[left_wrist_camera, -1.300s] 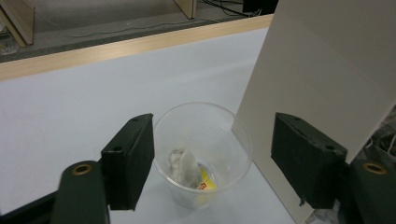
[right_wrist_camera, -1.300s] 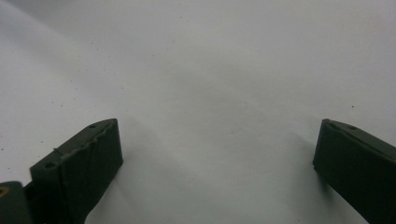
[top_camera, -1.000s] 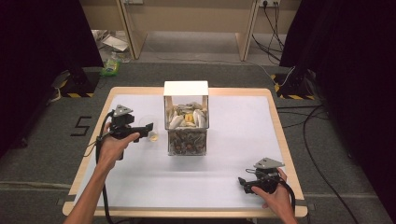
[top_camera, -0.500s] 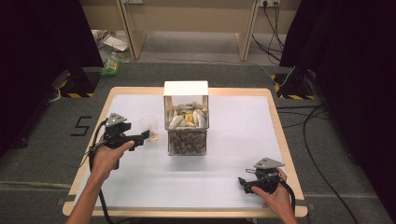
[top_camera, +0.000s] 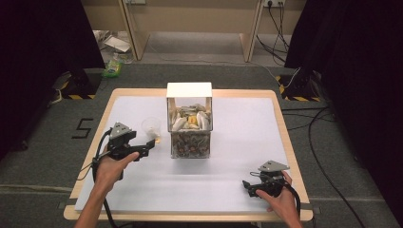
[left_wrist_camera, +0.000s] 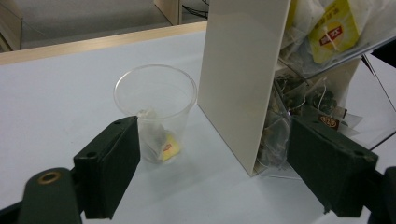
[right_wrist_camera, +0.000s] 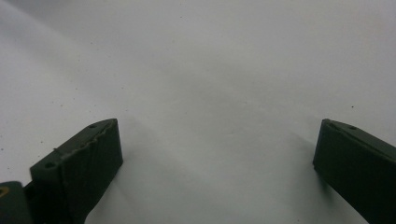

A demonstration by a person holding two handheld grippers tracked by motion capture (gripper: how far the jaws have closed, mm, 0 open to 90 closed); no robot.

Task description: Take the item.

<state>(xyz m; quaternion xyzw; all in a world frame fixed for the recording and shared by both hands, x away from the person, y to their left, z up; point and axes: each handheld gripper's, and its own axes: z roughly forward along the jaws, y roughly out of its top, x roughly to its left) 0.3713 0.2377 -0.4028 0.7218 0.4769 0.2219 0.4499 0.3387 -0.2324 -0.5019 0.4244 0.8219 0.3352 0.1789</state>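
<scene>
Here the left claw (left_wrist_camera: 212,177), jaws apart, sits just short of the plastic cup (left_wrist_camera: 156,109) holding a teabag (left_wrist_camera: 161,144).

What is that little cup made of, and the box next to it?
The cup looks like thin clear plastic: the tea bag inside shows through its wall. The box seems to be plastic sheet, with a smooth, opaque cream side and a see-through front showing more tea bags.
</scene>
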